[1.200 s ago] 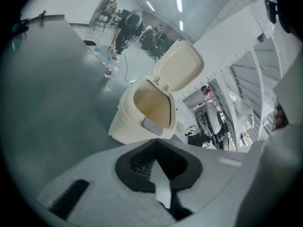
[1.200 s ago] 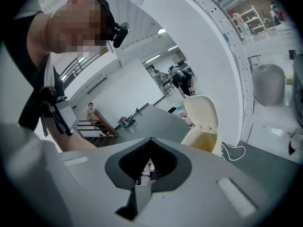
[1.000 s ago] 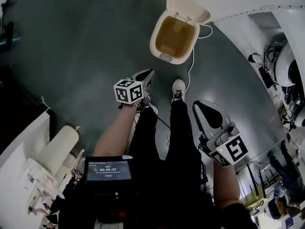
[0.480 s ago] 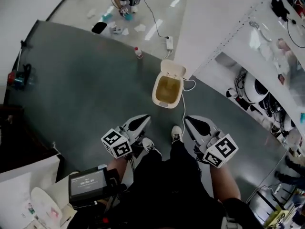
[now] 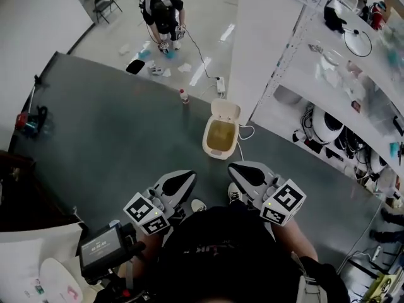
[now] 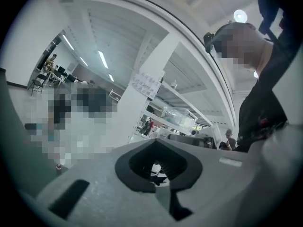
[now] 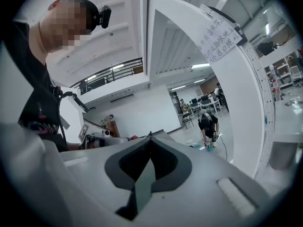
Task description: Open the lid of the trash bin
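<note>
The small cream trash bin (image 5: 219,137) stands on the grey floor ahead of me, its lid (image 5: 225,110) tipped up and back, a yellowish liner showing inside. Both grippers are held close to my body, well short of the bin and touching nothing. The left gripper (image 5: 188,178) is shut with nothing in it; in the left gripper view its jaws (image 6: 158,144) point out level across the room. The right gripper (image 5: 236,168) also looks shut and bare, and the right gripper view shows its jaws (image 7: 150,142) meeting along a seam.
A white cable (image 5: 243,132) runs from the bin past a white pillar (image 5: 268,43). A small bottle (image 5: 184,96) stands on the floor behind the bin. A person (image 5: 161,11) crouches far off. Shelves with a white robot (image 5: 328,126) line the right. A screen (image 5: 100,249) sits at my lower left.
Both grippers have risen from near the floor to chest height, and the head view has pulled up, so the bin looks smaller and farther. The lid stays open.
</note>
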Available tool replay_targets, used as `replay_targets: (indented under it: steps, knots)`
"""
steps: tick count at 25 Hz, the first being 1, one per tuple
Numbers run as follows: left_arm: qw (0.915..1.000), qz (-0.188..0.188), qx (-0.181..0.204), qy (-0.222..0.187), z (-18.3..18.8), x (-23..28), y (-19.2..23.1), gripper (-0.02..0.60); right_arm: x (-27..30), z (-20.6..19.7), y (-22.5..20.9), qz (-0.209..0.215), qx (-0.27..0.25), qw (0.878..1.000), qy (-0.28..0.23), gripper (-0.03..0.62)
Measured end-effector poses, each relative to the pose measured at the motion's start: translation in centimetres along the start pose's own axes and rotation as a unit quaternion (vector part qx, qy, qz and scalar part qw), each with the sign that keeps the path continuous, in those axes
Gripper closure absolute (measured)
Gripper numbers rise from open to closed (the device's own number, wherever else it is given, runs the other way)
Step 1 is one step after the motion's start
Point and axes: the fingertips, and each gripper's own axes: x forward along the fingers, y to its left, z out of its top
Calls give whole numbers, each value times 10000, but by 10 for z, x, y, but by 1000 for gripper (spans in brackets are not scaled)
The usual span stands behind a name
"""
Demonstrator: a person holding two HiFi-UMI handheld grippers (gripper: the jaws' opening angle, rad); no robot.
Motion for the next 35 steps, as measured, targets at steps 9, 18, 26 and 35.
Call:
replay_targets:
  steps: [9, 18, 26, 35]
  knots:
    - [9995, 244, -68, -183, -2, -1, -5, 578, -3, -21, 17, 137, 239, 9994, 208, 586]
    - [9999, -87, 99, 70, -9, 14, -15, 580, -6, -22, 16, 108, 169, 9994, 290, 586]
    - [9998, -78, 152, 120, -10, 14, -16, 580, -6, -25, 19, 165, 159, 9992, 312, 586]
    - [9996, -71, 194, 167, -14, 13, -17, 580, -6, -27, 20, 162, 193, 9992, 315, 586]
